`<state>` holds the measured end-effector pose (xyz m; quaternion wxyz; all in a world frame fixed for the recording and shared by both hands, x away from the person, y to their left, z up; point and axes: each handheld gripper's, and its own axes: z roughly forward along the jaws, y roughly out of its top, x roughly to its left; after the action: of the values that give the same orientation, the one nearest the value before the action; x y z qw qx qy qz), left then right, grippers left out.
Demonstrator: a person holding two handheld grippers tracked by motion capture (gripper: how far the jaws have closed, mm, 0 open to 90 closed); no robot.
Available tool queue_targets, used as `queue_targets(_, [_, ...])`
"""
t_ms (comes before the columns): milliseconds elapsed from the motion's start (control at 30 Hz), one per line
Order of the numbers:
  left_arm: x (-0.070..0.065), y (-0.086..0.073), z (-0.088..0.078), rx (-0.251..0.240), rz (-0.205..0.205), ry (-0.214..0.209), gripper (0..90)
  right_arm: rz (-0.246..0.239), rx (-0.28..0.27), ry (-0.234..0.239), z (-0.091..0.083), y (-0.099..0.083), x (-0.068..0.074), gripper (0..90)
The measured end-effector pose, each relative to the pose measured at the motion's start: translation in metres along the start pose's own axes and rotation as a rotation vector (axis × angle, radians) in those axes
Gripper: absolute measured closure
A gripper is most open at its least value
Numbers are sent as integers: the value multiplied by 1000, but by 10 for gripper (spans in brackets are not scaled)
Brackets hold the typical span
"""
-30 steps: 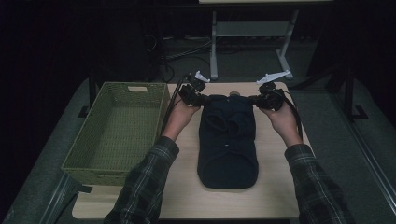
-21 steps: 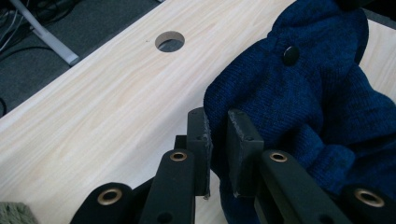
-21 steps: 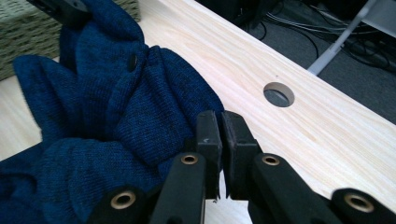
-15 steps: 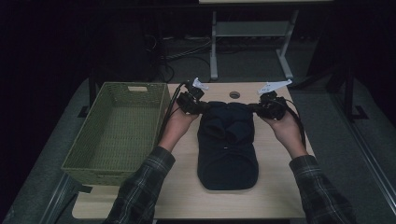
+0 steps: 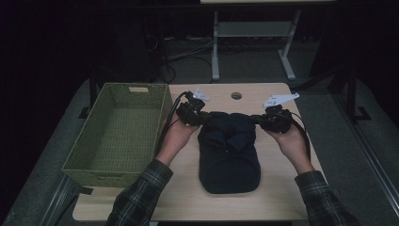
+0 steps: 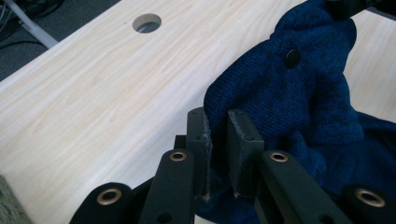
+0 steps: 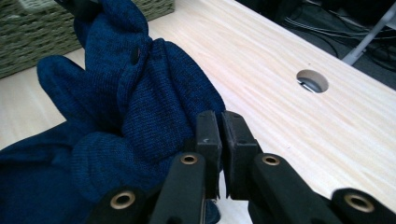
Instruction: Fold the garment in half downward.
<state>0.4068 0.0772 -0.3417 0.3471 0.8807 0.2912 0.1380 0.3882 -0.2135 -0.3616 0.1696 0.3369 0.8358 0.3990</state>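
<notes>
A dark blue knit garment [image 5: 229, 157] lies lengthwise on the light wooden table [image 5: 277, 188]. My left gripper [image 5: 205, 119] is shut on its far left corner, and my right gripper [image 5: 258, 120] is shut on its far right corner. Both corners are lifted and drawn over the body of the cloth, bunching the far edge. In the left gripper view the jaws [image 6: 215, 123] pinch a fold of the blue knit [image 6: 289, 102], which carries a black button [image 6: 293, 58]. In the right gripper view the jaws [image 7: 219, 122] stand nearly together on the edge of the cloth [image 7: 140, 107].
A green woven basket [image 5: 117, 136] sits at the table's left, close to my left hand; its wall [image 7: 37, 28] shows behind the cloth. A round cable hole [image 5: 236, 95] lies in the tabletop beyond the garment. A desk frame [image 5: 249, 42] and cables stand on the dark floor behind.
Both hands have drawn back toward the person, carrying the garment's far corners with them. The far edge now folds over the body, so the cloth looks shorter.
</notes>
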Motion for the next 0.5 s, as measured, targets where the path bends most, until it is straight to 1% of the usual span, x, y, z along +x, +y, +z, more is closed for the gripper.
queue_targets(133, [-7, -6, -1, 5, 4, -1, 801, -3, -7, 11, -3, -8, 5, 860])
queue_targets(267, [-16, -14, -2, 5, 8, -6, 800, 2, -5, 27, -6, -15, 10, 858])
queue_targets(300, [-19, -16, -2, 1, 4, -7, 800, 0, -4, 27, -7, -17, 11, 858])
queue_targets(400, [-25, -23, -3, -12, -2, -17, 800, -2, -3, 37, -9, -22, 14, 858])
queue_targets(500, [-31, -29, -4, -8, 6, -26, 800, -2, -6, 44, -13, -27, 19, 856])
